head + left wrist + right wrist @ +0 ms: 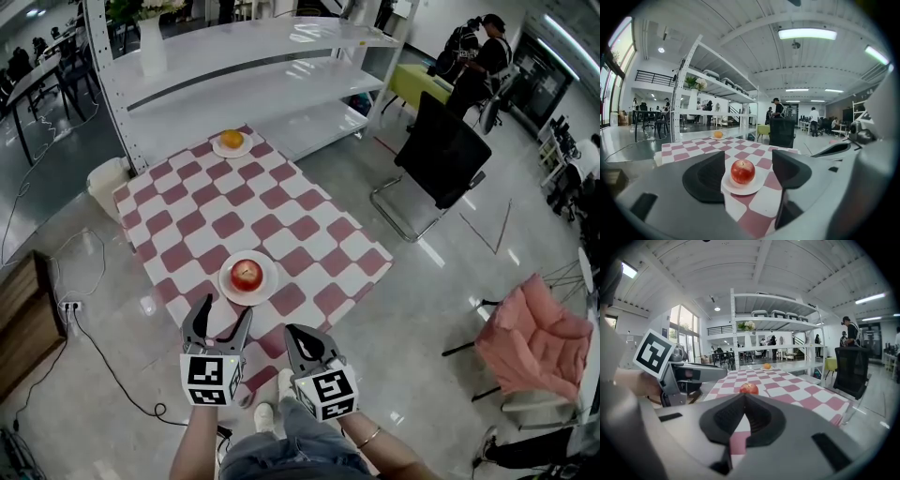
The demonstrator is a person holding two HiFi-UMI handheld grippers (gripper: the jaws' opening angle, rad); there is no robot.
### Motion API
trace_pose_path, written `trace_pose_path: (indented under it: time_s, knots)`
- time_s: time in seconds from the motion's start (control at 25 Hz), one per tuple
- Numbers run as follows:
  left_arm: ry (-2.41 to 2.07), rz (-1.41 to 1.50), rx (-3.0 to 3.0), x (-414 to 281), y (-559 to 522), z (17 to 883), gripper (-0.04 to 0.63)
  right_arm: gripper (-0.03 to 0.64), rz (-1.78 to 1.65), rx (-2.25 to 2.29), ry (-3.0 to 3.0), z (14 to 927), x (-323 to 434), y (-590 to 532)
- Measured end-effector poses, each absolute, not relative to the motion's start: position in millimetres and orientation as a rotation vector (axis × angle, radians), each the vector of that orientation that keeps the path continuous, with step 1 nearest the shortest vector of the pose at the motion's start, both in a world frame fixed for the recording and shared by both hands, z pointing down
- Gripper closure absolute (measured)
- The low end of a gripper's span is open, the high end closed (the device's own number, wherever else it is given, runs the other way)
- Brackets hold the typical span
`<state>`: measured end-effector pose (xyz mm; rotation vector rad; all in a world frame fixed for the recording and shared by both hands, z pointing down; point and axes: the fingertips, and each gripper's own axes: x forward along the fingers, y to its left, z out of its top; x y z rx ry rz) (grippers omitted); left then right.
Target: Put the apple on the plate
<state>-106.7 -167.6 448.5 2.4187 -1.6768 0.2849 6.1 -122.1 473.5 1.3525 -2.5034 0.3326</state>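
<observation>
A plate [268,286] is set on the table [281,220], close to the table's near end, and the apple [247,274] is placed on it. A 2nd plate [217,146], with an orange [232,139] on it, is set at the table's far end. A shelf rack [253,56] is stood behind the table, and an office chair [441,155] to the table's right. The left gripper [225,314] and the right gripper [292,330] are held side by side at the table's near end.

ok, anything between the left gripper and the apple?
Only bare checkered cloth and the rim of the plate lie between left gripper and apple; head view shows it.
</observation>
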Motion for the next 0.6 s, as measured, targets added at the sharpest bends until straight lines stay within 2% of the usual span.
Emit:
trace_pose_path:
  time_s: [0.16,0.36,0.6]
  knots:
    - [-1.700,0.255,2.406,-114.2,-154.0,443.3,0.350,0.606,0.321,1.361,-2.504,470.9,4.3,-111.8]
    - [-1.725,0.258,2.420,-121.5,-138.4,436.6,0.402,0.606,0.305,1.371,-2.509,467.1,0.2,-100.7]
    - [-1.758,0.251,2.439,-131.0,-123.4,426.9,0.499,0.606,0.301,1.387,-2.518,461.7,-5.6,-89.1]
